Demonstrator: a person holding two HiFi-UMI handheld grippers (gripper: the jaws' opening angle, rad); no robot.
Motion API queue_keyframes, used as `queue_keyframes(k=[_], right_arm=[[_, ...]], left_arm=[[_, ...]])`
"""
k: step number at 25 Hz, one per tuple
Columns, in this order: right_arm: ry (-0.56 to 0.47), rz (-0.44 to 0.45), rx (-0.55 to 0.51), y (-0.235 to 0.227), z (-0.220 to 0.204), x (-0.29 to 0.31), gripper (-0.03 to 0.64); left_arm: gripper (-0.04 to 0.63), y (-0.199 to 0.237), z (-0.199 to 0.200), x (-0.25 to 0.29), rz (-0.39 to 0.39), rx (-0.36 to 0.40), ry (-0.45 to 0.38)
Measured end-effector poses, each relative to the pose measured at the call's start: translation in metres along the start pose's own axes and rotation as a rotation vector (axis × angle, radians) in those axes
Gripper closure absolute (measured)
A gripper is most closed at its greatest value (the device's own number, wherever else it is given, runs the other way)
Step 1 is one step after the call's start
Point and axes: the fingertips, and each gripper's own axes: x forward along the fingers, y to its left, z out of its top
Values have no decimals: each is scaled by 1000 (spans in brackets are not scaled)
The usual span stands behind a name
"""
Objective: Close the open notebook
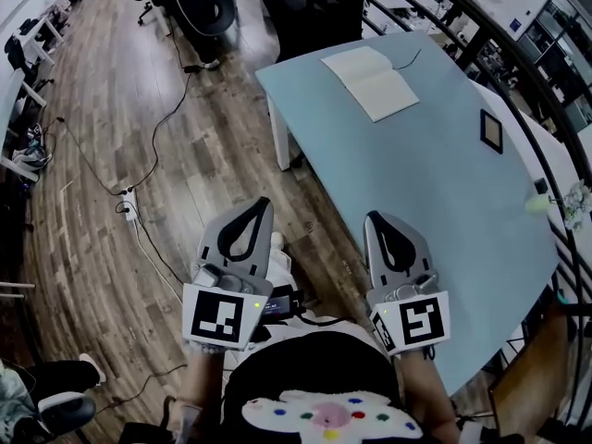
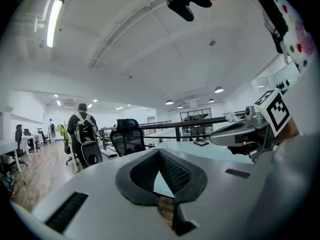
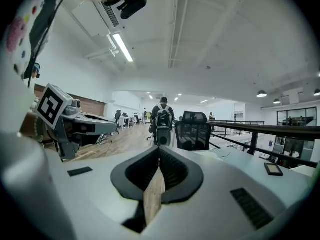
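The open notebook (image 1: 370,81) lies flat with pale pages on the far part of the light blue table (image 1: 435,192); a thin cord runs from its far corner. In the right gripper view it shows as a pale sheet (image 3: 220,153) well ahead. Both grippers are held close to the person's body, short of the table's near edge. My left gripper (image 1: 262,205) hangs over the wood floor to the left of the table, jaws together and empty. My right gripper (image 1: 374,218) sits at the table's near edge, jaws also meeting with nothing between them. Each gripper sees the other beside it.
A small dark-framed square (image 1: 491,130) lies on the table's right side. Black office chairs (image 1: 205,7) stand beyond the table. Cables and a power strip (image 1: 129,203) lie on the floor at left. A railing (image 1: 546,155) runs behind the table. A person with a backpack (image 3: 163,116) stands far off.
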Motion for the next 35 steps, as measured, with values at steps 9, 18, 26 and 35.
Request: queue_keyframes(k=[9, 18, 26, 35], right_arm=[[30, -64, 15, -23, 19, 75, 583], [77, -155, 26, -49, 38, 130, 582], [103, -242, 40, -72, 41, 164, 583], [138, -313, 44, -86, 37, 191, 583]], left_arm=[[578, 53, 11, 74, -87, 8, 9], [579, 93, 26, 140, -192, 0, 20], [580, 109, 27, 185, -290, 17, 23], [580, 126, 21, 219, -353, 66, 11]])
